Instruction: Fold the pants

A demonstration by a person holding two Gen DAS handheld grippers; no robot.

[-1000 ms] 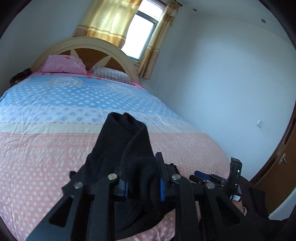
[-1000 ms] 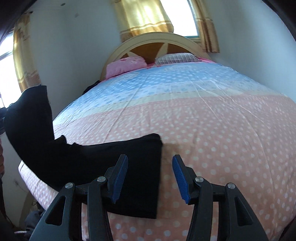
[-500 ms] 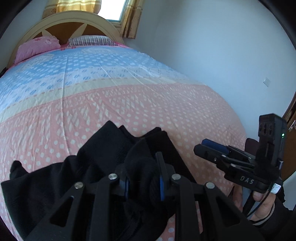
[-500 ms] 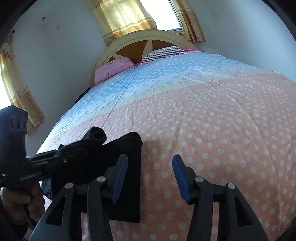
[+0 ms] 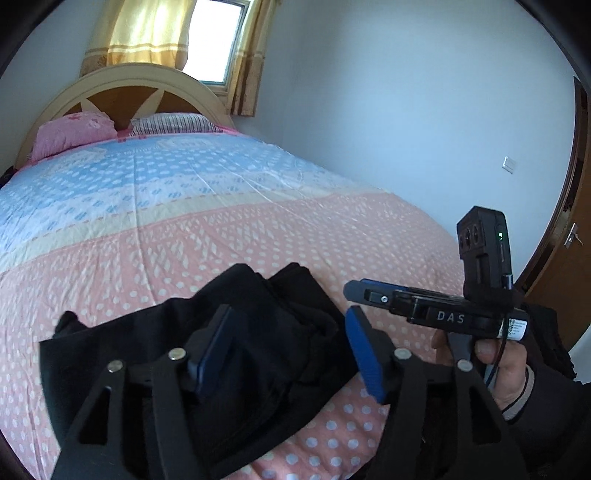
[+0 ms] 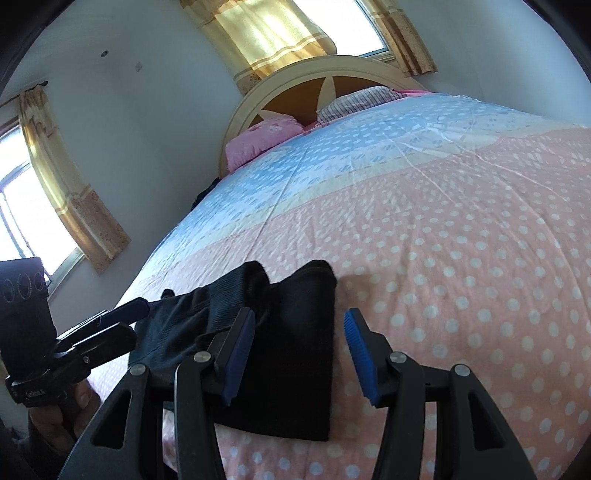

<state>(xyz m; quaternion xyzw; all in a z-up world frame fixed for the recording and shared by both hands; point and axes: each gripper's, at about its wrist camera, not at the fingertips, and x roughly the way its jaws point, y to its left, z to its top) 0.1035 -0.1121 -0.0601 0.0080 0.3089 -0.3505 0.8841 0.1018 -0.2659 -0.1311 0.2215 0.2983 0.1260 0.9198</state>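
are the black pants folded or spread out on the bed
Folded: the black pants lie doubled over themselves in a bunched stack on the bed, top layer still rumpled.

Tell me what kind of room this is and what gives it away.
A bedroom, almost certainly. A large bed with a polka-dot cover fills the view, an arched wooden headboard stands behind a pink pillow, and yellow curtains hang at the window. Black pants lie near the bed's foot.
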